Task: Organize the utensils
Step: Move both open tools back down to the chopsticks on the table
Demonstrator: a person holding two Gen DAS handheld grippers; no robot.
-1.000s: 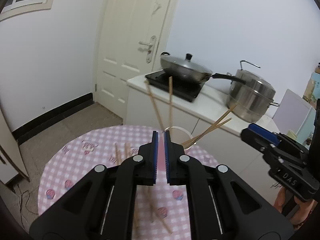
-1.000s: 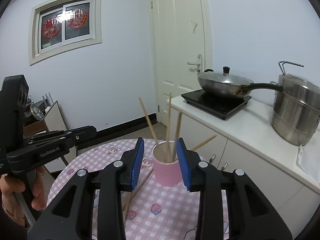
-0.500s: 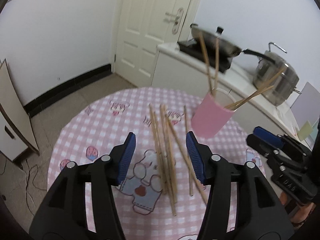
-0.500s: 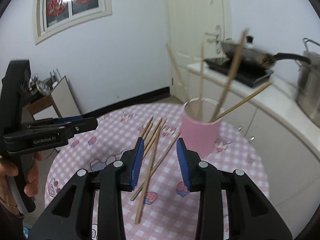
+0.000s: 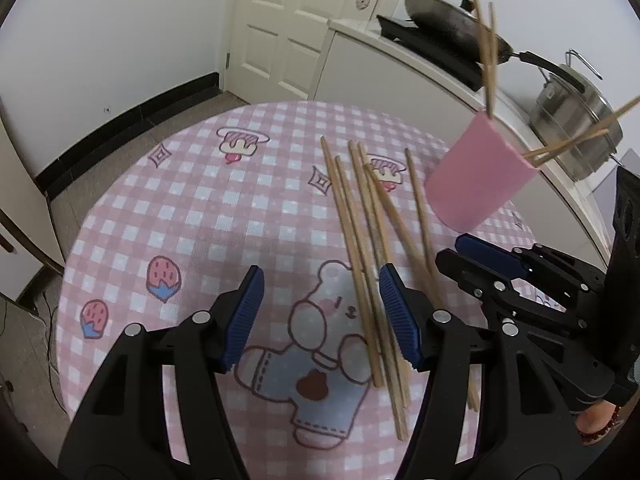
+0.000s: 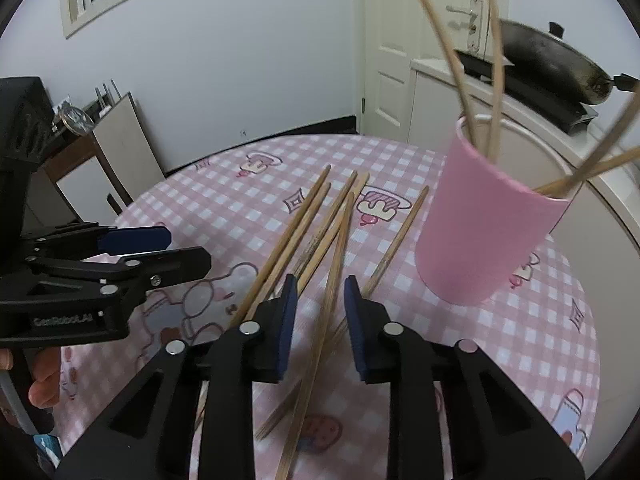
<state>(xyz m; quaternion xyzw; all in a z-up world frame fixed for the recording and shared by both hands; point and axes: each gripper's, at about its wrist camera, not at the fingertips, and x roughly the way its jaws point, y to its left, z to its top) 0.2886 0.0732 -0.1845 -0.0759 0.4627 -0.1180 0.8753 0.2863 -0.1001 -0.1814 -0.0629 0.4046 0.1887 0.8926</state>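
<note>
Two grippers hovering over loose chopsticks [image 5: 362, 240] on a checked table [image 5: 192, 208].
Left gripper [image 5: 320, 312] jaws are opening wide; right gripper [image 6: 320, 312] jaws are narrowing around one chopstick without pinching it. Cup [image 6: 484, 232] is standing beside the pile, holding more.

Legible text: "GenRobot.AI", raised black lettering | carrier: side of the left tool [image 6: 160, 250], lower left of the right wrist view | other marks: cartoon prints only on the checked cloth of the bench [image 6: 500, 340], no words | left wrist view: no readable text
</note>
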